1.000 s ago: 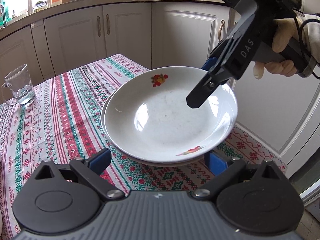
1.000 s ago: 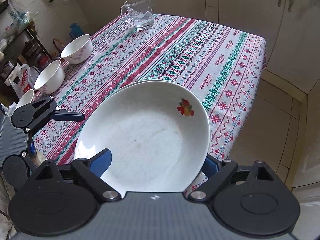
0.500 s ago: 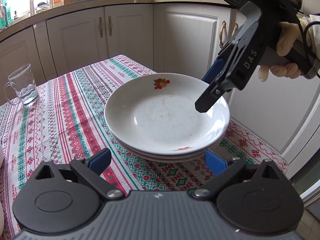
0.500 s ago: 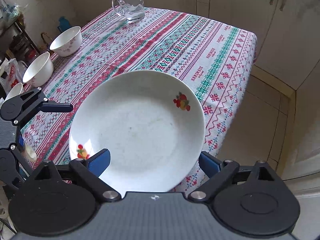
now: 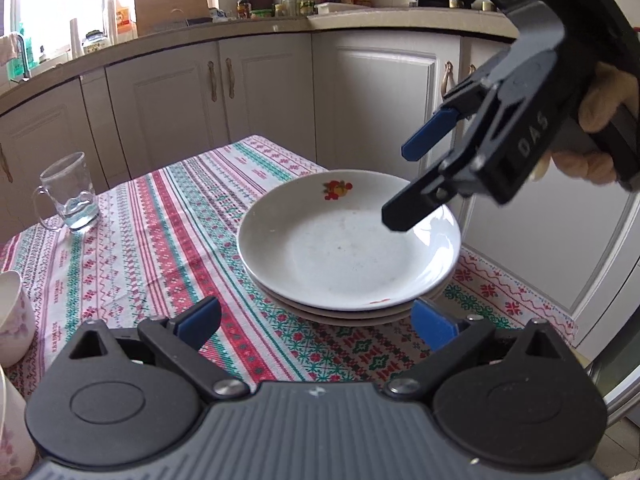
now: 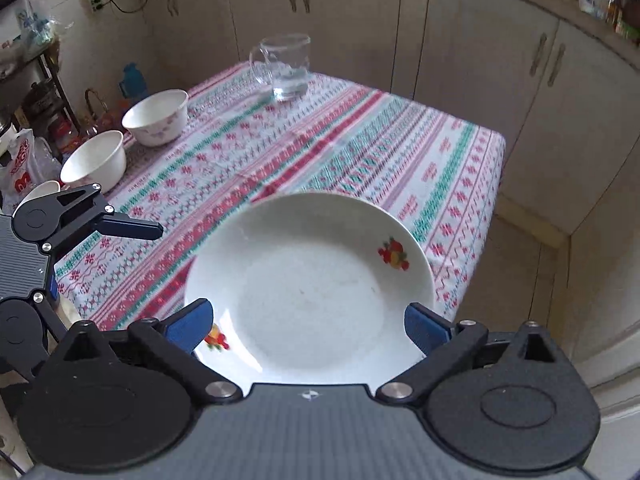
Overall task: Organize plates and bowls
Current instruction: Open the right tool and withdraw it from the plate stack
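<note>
Right gripper (image 5: 404, 184): fingers spread wide, holding nothing, tips hovering above the far-right rim of the top plate (image 5: 348, 240), not touching it. It angles down and to the left, with the person's gloved hand (image 5: 600, 136) wrapped round the handle at upper right. Its own camera looks down past both blue pads (image 6: 190, 322) onto the plate, one pad to each side.

Left gripper (image 5: 316, 322): fingers also spread apart, empty, low over the tablecloth (image 5: 160, 240) just short of the plate stack's near edge, roughly level.

Plate stack (image 5: 344, 312): top plate seated flat on the lower plates, at the right end of the table, near the corner.

Versus 1 s ago: the plate was tilted with the right finger against its rim; now it lies level on the stack. The right gripper has let go and lifted up and back. Left gripper has backed off slightly.

Glass mug (image 6: 286, 68) stands at the far left. Two bowls (image 6: 156, 116) (image 6: 94, 160) sit along the left edge in the right wrist view, apart from each other.
</note>
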`<state>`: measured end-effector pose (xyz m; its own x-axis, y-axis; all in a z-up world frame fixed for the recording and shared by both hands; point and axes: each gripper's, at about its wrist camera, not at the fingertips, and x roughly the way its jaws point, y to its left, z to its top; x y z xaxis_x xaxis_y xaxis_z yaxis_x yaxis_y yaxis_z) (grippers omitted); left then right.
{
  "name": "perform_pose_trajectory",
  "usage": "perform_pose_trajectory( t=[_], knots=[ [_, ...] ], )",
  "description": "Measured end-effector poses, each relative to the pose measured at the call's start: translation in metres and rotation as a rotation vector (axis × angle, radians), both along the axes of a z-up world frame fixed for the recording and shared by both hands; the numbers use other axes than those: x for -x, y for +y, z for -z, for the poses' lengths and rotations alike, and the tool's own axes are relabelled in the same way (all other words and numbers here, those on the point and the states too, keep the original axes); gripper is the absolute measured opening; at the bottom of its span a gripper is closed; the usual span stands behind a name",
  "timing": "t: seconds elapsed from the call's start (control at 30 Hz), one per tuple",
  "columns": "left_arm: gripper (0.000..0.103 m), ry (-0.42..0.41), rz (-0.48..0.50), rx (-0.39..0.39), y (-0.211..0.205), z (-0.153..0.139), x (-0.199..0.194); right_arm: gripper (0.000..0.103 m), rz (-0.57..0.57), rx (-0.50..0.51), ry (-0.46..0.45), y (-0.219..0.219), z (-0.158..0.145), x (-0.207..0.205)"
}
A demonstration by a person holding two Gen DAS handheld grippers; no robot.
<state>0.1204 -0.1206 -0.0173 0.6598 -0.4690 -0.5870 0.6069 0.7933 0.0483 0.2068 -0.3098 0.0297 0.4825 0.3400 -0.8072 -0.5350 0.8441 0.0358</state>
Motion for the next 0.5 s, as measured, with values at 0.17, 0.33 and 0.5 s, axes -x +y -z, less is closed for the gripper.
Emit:
perform_pose_trajectory(
  t=[0.17, 0.33, 0.5],
  knots=[
    [0.101, -0.026, -0.034, -0.005, 0.020, -0.007, 0.010, 0.103, 0.030, 0.015, -0.123, 0.035, 0.000, 0.026],
    [0.101, -0.029, -0.088, -0.015, 0.054, -0.012, 0.023, 0.103, 0.018, -0.025, -0.220, 0.075, 0.003, 0.050],
    [0.101, -0.058, -0.170, -0.023, 0.098, -0.025, 0.042, 0.103, 0.013, -0.073, -0.262, 0.110, 0.005, 0.063]
  ],
)
